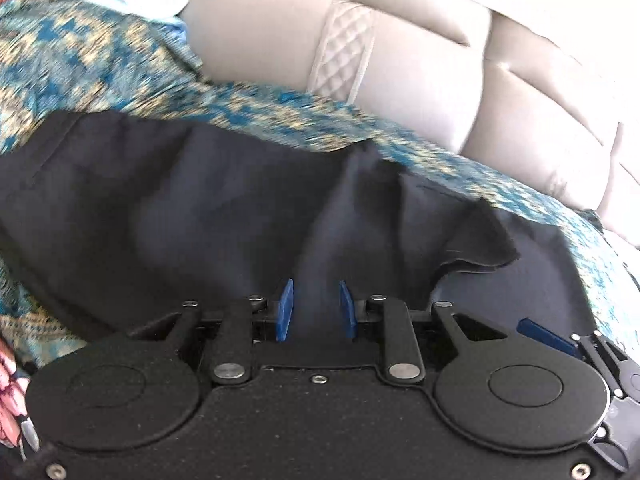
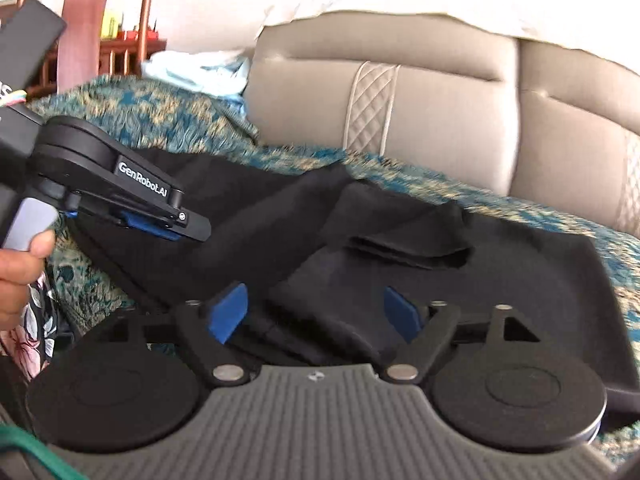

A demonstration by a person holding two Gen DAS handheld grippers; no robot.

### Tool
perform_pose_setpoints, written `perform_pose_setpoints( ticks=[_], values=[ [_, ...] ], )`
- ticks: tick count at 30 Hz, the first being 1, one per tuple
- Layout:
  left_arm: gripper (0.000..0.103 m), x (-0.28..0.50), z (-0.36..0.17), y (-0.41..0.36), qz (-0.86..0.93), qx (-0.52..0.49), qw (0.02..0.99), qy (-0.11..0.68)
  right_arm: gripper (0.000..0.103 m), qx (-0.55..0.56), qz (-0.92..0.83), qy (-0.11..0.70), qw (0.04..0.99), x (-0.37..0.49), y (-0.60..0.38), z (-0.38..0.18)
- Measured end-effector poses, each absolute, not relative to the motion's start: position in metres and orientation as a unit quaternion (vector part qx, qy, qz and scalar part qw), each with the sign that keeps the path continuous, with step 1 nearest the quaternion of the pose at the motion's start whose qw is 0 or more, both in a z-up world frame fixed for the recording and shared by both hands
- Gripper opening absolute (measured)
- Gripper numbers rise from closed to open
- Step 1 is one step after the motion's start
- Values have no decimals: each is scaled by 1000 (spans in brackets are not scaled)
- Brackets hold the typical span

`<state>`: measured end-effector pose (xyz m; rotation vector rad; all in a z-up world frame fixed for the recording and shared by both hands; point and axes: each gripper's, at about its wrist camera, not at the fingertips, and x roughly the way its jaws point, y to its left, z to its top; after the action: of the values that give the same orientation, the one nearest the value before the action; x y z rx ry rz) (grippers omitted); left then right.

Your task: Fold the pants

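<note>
Black pants [image 2: 280,216] lie partly folded on a teal-and-gold patterned cover [image 2: 168,120], just ahead of both tongs, with a beige sofa back [image 2: 440,112] beyond. The left gripper [image 1: 316,310] has its blue pads a little apart with a ridge of cloth rising between them; whether it pinches, I cannot tell. The right gripper [image 2: 318,312] stands wide apart over a folded edge. Judging by this, a fold is under way; next, both should clamp the cloth and carry it over evenly.
</note>
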<state>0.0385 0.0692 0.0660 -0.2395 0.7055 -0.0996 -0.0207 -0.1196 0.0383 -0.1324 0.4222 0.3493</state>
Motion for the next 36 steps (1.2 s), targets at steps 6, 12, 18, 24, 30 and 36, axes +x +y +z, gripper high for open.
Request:
perform_pose_setpoints(
  ticks=[6,12,18,24,30,36],
  values=[
    [24,30,82,17,-136,-76,936,315,88,-45,65,208,975,-25,-166,42],
    [27,29,70,-45,-180,-15,930,321,88,-25,-24,247,968,-12,-203,27],
    [27,34,44,-63,-171,13,914,367,89,-6,-25,262,965,-14,-218,12],
    [30,50,58,-76,-188,23,920,344,92,-9,-28,252,967,-14,-216,7],
    [28,88,48,-104,-194,44,916,350,94,-5,-26,244,969,-16,-218,5],
    [28,126,47,-119,-164,70,930,322,96,-2,-29,237,971,-16,-216,3]
  ],
)
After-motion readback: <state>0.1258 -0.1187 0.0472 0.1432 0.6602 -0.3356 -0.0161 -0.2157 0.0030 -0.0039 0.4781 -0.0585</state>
